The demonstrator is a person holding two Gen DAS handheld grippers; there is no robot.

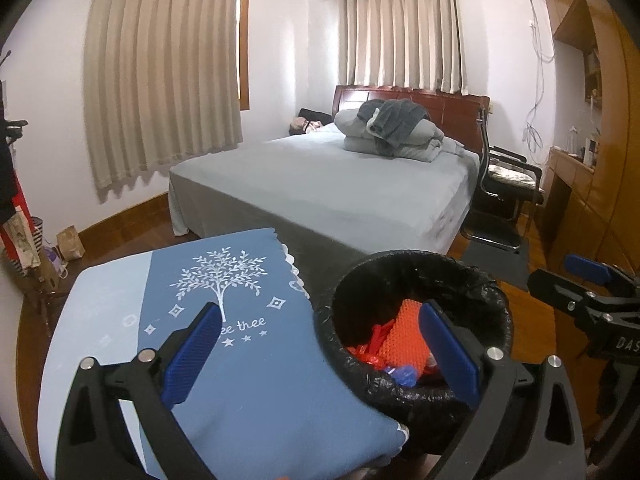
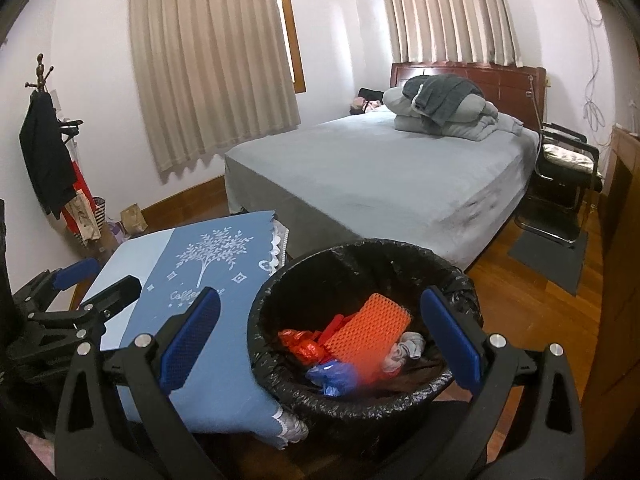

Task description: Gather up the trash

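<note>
Left wrist view shows my left gripper (image 1: 322,354) with its two blue pads wide apart and nothing between them. It hangs over the edge where the small table meets the trash bin (image 1: 420,280). The table has a blue tablecloth (image 1: 248,392) with a white tree print on it. The bin stands just beside the table, on its right side, and touches the hanging cloth. It is round and lined with a black plastic bag.

Inside the bin I see an orange foam net (image 2: 372,336), red crumpled wrappers (image 2: 302,344), a blue plastic piece (image 2: 334,376) and a small grey-white cloth or paper ball (image 2: 404,350). All of them lie on the bottom of the bin.

In the right wrist view my right gripper (image 2: 320,344) is also spread open and holds nothing. It is above the bin, with the left pad over the tablecloth and the right pad over the rim on the far right. My left gripper is visible there at the left border, near the corner of the table.

Behind there is a bed (image 2: 380,184) with a grey sheet and folded blankets, beige curtains (image 2: 212,60), a black chair (image 2: 560,176) and a coat stand (image 2: 44,132) by the wall
</note>
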